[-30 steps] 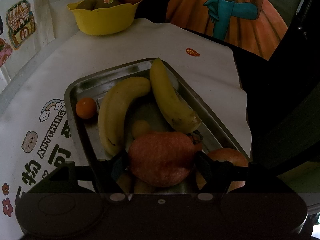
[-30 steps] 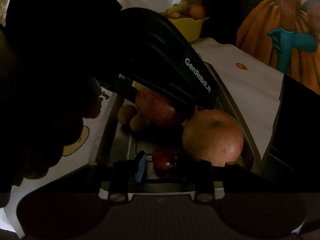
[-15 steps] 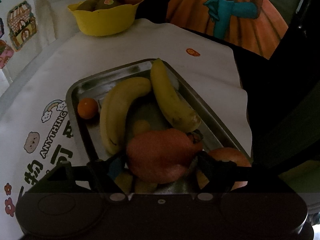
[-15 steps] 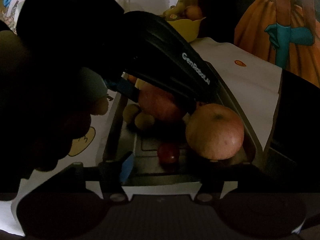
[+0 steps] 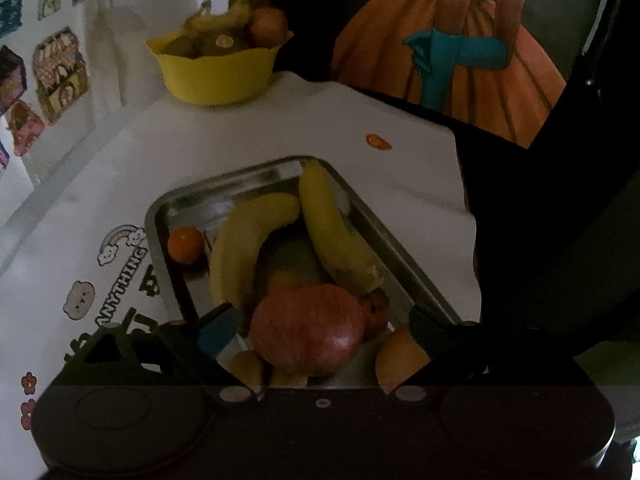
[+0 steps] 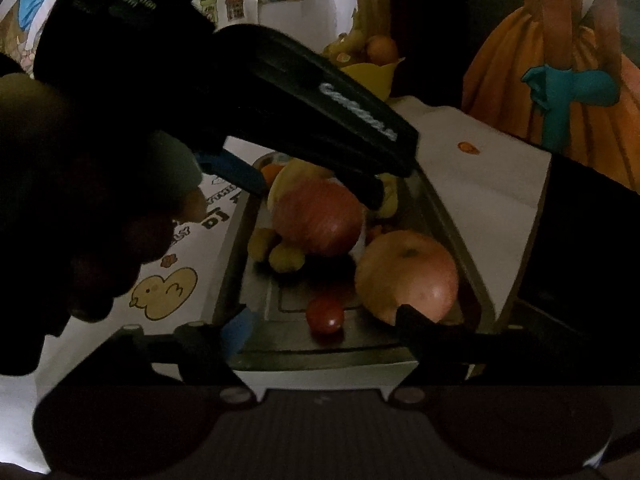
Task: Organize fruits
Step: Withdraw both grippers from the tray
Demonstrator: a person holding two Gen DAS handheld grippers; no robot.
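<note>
A metal tray (image 5: 160,216) holds two bananas (image 5: 248,240), a small orange (image 5: 185,245), two red apples and small fruits. My left gripper (image 5: 320,328) is open, its fingers apart on either side of one red apple (image 5: 308,328) that rests in the tray; in the right wrist view it (image 6: 316,188) hovers just over that apple (image 6: 318,216). My right gripper (image 6: 320,324) is open and empty at the tray's near end, with a cherry tomato (image 6: 325,315) and the second apple (image 6: 406,274) in front of it.
A yellow bowl (image 5: 216,68) of fruit stands at the far end of the white printed tablecloth (image 5: 280,120). The table's right edge (image 5: 468,216) drops into darkness. A wall with stickers rises on the left.
My left gripper has opened and let go of the red apple, which now lies in the tray, and has lifted back. My right gripper has opened wider and drawn back slightly.
</note>
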